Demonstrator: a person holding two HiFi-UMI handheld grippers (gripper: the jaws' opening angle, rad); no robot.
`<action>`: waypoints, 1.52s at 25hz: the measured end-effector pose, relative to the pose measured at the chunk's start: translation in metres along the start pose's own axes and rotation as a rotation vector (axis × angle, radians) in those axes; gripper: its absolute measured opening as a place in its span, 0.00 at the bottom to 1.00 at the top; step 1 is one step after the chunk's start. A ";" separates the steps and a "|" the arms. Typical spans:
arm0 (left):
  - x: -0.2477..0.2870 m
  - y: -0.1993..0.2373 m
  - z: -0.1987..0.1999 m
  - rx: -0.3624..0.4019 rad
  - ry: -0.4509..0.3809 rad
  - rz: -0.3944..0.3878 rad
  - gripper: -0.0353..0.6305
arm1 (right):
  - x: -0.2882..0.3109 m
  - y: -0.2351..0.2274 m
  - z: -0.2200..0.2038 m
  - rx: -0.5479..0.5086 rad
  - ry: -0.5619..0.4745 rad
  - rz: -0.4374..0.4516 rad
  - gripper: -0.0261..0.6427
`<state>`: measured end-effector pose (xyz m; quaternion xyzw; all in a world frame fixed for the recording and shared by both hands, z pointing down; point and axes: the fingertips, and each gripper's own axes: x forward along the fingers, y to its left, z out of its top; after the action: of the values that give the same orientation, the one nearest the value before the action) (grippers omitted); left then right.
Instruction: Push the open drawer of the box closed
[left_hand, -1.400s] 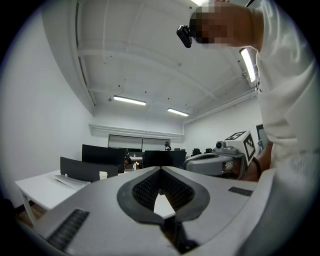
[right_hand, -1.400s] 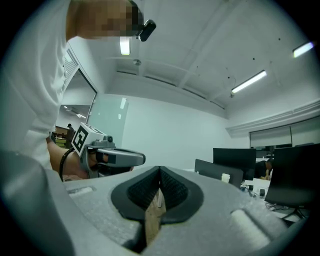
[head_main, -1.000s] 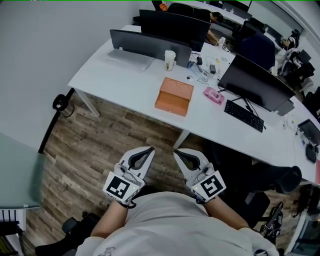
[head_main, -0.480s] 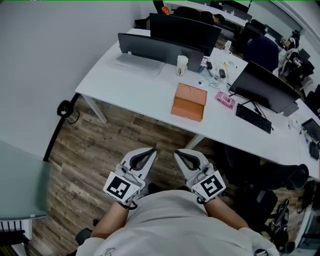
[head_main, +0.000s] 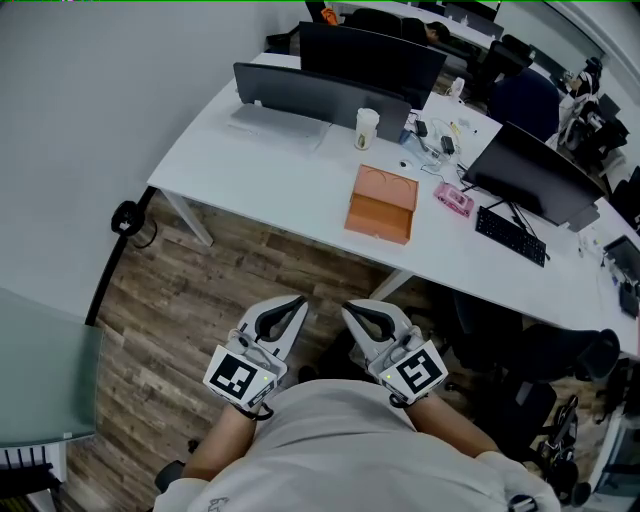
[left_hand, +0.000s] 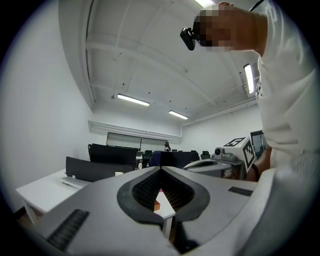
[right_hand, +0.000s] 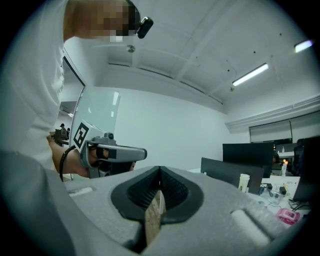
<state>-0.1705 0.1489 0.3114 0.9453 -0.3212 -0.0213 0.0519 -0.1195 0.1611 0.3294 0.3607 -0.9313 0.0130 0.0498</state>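
On the desk (head_main: 260, 170), the box (head_main: 382, 203) seemingly lies lengthwise front-to-back.

Clothing: wearing a white short-sleeved shirt (head_main: 335, 440), lower centre.
Tools: left gripper (head_main: 298, 300) and right gripper (head_main: 347, 308) showing grey shells, black-and-white square markings.

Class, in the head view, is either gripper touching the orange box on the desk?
No: the left gripper and right gripper hang over the floor, apart from the orange box.
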 end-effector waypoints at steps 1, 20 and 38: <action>-0.001 0.001 0.000 0.000 0.002 0.006 0.05 | 0.002 0.000 0.000 0.000 -0.005 0.005 0.04; 0.084 0.045 -0.020 -0.008 0.019 -0.009 0.05 | 0.018 -0.101 -0.028 -0.007 0.008 -0.041 0.04; 0.259 0.051 -0.023 0.008 0.073 -0.207 0.05 | -0.012 -0.259 -0.028 0.060 0.004 -0.224 0.04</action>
<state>0.0059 -0.0476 0.3384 0.9738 -0.2198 0.0090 0.0575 0.0660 -0.0213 0.3529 0.4638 -0.8842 0.0358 0.0419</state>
